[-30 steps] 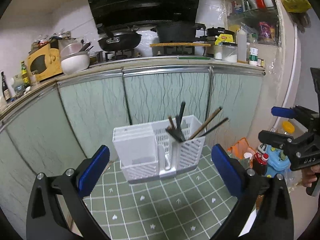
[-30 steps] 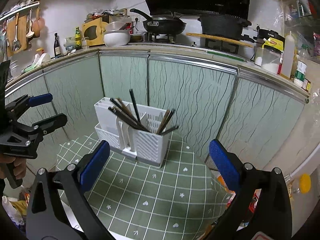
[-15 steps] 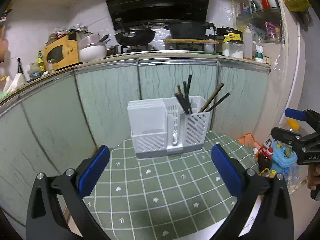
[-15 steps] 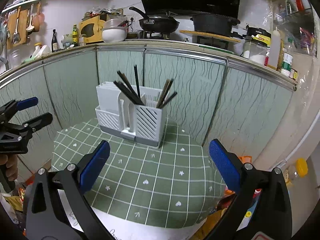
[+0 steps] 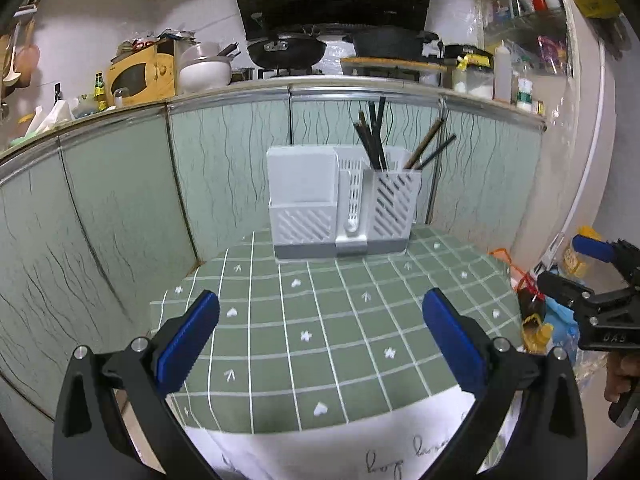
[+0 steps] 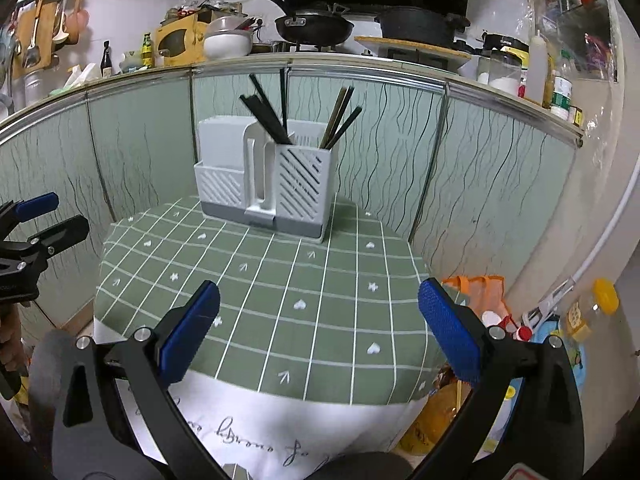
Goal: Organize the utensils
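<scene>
A white slotted utensil holder [image 5: 340, 208] [image 6: 266, 188] stands at the far edge of a small table covered in green checked cloth [image 5: 340, 320] [image 6: 280, 280]. Several dark and brown chopsticks [image 5: 374, 136] [image 6: 268, 116] stick up from its right compartment. My left gripper [image 5: 320, 336] is open and empty, low over the table's near edge. My right gripper [image 6: 320, 328] is likewise open and empty near the front edge. Each gripper also shows at the side of the other's view: the right gripper [image 5: 576, 264] and the left gripper [image 6: 52, 216].
Green patterned cabinet doors [image 5: 120, 200] curve close behind the table, under a counter with a black pan [image 5: 284, 50], a pot [image 5: 388, 42], a white bowl [image 5: 204, 72] and jars. Bottles and bags [image 6: 560, 328] crowd the floor to the right.
Both grippers have pulled back and lowered from the holder; it looks smaller and farther, and the table's white front edge has come into view. Both stay open.
</scene>
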A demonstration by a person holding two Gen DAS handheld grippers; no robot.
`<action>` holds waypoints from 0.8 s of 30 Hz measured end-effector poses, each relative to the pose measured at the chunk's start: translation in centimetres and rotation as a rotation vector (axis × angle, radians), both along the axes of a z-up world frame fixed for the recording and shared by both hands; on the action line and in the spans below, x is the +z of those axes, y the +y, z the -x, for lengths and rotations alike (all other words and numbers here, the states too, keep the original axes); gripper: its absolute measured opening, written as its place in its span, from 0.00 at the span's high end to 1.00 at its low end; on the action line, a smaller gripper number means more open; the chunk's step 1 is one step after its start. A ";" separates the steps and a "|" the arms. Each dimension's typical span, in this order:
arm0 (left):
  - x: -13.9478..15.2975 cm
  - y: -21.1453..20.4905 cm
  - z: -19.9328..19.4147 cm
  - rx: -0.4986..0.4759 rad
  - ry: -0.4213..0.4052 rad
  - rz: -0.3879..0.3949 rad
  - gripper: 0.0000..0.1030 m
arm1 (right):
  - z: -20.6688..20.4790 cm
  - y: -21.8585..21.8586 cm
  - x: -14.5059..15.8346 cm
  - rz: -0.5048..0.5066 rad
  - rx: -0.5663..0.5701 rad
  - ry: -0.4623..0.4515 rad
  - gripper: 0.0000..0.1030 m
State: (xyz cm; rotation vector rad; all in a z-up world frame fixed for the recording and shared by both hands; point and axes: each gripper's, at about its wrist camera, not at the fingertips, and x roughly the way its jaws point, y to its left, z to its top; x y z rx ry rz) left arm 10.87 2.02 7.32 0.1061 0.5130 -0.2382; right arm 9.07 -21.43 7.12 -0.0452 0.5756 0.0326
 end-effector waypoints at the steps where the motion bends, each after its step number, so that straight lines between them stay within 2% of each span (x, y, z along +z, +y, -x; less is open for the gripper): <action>1: -0.5 0.0 0.3 0.004 0.000 -0.008 0.04 | 0.3 0.1 -0.4 0.002 -0.002 0.002 0.08; 10: -4.0 0.0 2.6 0.007 0.036 0.017 0.04 | 3.4 1.7 -4.1 -0.013 0.001 0.024 0.08; 17: -6.4 -0.1 3.9 0.025 0.049 0.001 0.04 | 4.3 1.8 -5.3 -0.021 0.008 0.027 0.08; 24: -6.9 0.2 4.3 0.032 0.044 -0.018 0.04 | 4.6 1.6 -5.8 -0.041 0.004 0.032 0.08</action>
